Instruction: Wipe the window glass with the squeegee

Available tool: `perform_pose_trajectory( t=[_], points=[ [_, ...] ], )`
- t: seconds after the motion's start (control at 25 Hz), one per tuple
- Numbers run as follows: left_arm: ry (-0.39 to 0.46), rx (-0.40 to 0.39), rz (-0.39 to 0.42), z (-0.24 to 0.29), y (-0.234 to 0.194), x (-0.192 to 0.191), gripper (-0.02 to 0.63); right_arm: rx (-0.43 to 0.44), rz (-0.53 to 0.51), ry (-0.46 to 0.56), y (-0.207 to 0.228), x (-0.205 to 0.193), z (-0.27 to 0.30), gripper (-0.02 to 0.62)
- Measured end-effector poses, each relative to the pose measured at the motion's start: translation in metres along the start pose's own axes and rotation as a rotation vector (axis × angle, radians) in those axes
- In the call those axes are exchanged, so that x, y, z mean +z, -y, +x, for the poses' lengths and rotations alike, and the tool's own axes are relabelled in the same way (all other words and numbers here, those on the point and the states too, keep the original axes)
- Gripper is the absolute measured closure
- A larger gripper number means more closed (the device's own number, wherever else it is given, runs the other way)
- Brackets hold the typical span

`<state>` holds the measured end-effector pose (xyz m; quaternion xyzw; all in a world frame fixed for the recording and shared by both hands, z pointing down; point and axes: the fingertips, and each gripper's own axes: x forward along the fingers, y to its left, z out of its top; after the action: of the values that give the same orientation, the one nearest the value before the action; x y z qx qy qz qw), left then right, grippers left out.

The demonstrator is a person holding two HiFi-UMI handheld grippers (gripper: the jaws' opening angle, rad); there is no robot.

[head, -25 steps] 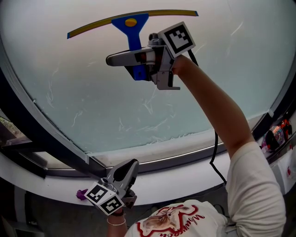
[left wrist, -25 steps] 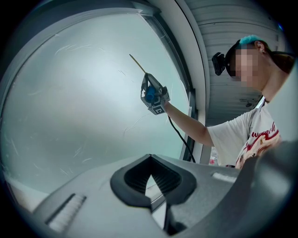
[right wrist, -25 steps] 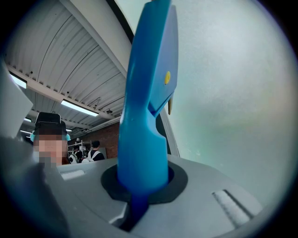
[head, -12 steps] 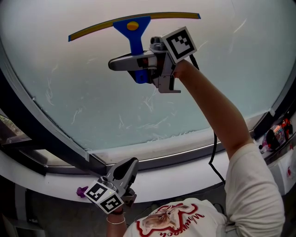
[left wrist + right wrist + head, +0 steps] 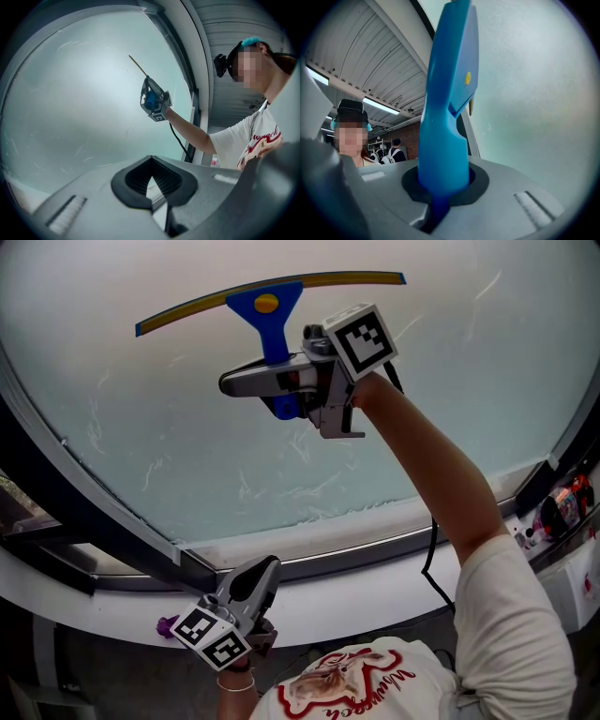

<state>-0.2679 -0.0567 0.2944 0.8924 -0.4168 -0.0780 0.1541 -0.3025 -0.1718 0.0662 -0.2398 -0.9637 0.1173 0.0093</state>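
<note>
Your right gripper (image 5: 258,381) pinches the squeegee (image 5: 267,304), pressing its blade to the glass (image 5: 169,427); your left gripper (image 5: 262,574), jaws pressed together on nothing, hangs below the glass.

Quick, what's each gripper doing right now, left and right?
Left gripper: closed, holding nothing.
Right gripper: closed on the blue squeegee, gripping its handle.

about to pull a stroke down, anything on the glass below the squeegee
Nothing visible does. The right gripper is shut on the squeegee, high on the window glass; below it are only faint streaks. The left gripper sits low by the sill.
</note>
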Motion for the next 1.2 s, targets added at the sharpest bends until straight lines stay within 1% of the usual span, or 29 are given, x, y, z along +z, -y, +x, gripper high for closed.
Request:
perform_pose_trajectory(
  t=[0.28, 0.48, 0.64, 0.76, 1.04, 1.2],
  points=[
    [-0.004, -0.006, 0.0, 0.002, 0.004, -0.002, 0.605, 0.004, 0.027, 0.012, 0.0, -0.016, 0.0, 0.563],
    [0.003, -0.005, 0.008, 0.001, 0.008, -0.007, 0.605, -0.018, 0.039, 0.006, 0.001, -0.032, -0.004, 0.563],
    [-0.002, -0.003, 0.006, 0.001, 0.009, -0.006, 0.605, -0.013, 0.049, 0.008, 0.004, -0.037, -0.003, 0.563],
    [-0.008, -0.002, 0.005, 0.001, 0.01, -0.007, 0.605, 0.014, 0.07, 0.027, 0.003, -0.041, -0.002, 0.561],
    [-0.015, 0.012, -0.003, 0.0, 0.008, -0.008, 0.605, -0.024, 0.071, 0.021, 0.013, -0.051, -0.006, 0.561],
    [-0.022, 0.012, -0.007, -0.001, 0.007, -0.009, 0.605, -0.028, 0.08, 0.017, 0.016, -0.06, -0.006, 0.56]
  ],
)
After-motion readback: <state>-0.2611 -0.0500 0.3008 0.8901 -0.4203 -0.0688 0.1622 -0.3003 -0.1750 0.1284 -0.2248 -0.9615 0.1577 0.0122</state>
